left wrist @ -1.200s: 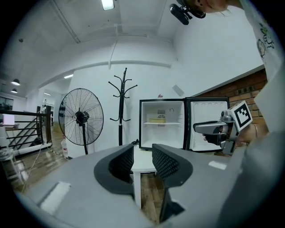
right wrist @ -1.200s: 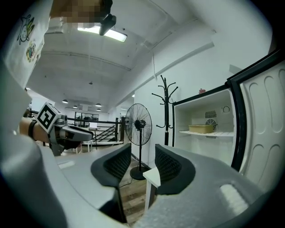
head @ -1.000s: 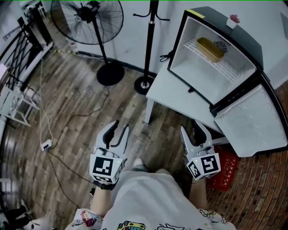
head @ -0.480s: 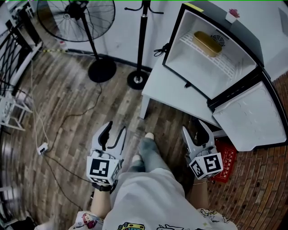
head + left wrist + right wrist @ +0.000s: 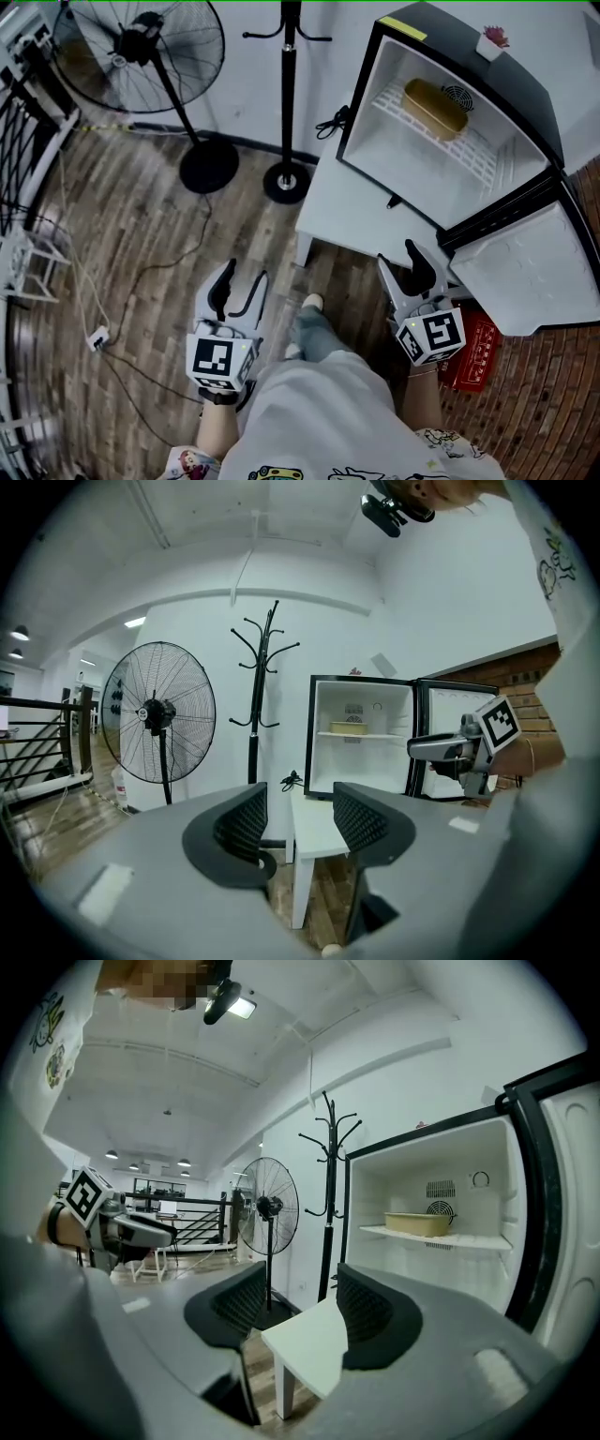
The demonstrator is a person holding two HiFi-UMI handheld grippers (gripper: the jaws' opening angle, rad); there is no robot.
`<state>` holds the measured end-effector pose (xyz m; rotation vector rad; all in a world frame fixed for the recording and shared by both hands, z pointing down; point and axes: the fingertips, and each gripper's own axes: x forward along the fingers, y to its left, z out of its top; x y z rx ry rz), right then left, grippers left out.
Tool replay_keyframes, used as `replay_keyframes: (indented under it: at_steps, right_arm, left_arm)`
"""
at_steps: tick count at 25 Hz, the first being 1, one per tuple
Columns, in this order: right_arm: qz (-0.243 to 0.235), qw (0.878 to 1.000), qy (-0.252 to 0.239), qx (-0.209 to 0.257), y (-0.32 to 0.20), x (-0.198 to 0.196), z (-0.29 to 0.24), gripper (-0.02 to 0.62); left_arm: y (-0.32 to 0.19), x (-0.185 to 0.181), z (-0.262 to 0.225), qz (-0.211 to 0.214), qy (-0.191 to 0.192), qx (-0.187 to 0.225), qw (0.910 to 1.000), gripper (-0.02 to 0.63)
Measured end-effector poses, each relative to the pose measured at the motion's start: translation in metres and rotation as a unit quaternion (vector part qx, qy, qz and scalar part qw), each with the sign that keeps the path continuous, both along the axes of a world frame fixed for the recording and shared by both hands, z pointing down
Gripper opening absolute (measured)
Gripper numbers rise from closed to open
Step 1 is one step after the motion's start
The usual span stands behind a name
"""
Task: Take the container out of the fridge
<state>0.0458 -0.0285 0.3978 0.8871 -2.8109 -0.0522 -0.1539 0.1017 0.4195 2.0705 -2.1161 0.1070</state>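
Note:
A small black fridge stands on a white table with its door swung open. A yellow container sits on the fridge's wire shelf; it also shows as the yellow container in the right gripper view and, small, as the container in the left gripper view. My left gripper hangs over the wooden floor, far from the fridge, its jaws opening with nothing between them. My right gripper is near the table's front edge below the fridge, jaws also opening and empty.
A standing fan and a coat stand are on the floor left of the table. A red crate sits beneath the open door. Cables trail across the wooden floor. Railings line the far left.
I have stepped closer to the fridge, which now sits larger and nearer the right gripper. Both grippers' jaws have spread wider. One foot has moved forward between them.

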Motion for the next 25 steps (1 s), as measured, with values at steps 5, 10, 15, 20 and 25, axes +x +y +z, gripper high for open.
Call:
replay_keyframes:
  at_steps: [5,10,15,20,25]
  right_arm:
    - [0.003,1.0,0.001,0.011,-0.041,-0.016,-0.013,0.235]
    - [0.017,1.0,-0.001,0.017,-0.075,-0.014,-0.023,0.25]
    - [0.044,0.999,-0.02,0.023,-0.107,0.001,-0.034,0.261]
    - [0.063,0.997,-0.036,0.022,-0.132,0.016,-0.04,0.264]
    - [0.083,0.995,-0.041,0.021,-0.149,0.026,-0.04,0.264]
  left_arm:
    - [-0.048,-0.014,-0.008,0.012,-0.001,0.007,0.9999,0.221]
    - [-0.096,-0.013,-0.02,0.033,-0.003,0.01,0.9994,0.232]
    - [-0.139,-0.003,-0.025,0.069,-0.012,0.025,0.9972,0.236]
    - [-0.174,0.01,-0.035,0.093,-0.015,0.029,0.9951,0.236]
    - [-0.201,0.02,-0.036,0.116,-0.013,0.026,0.9928,0.236]
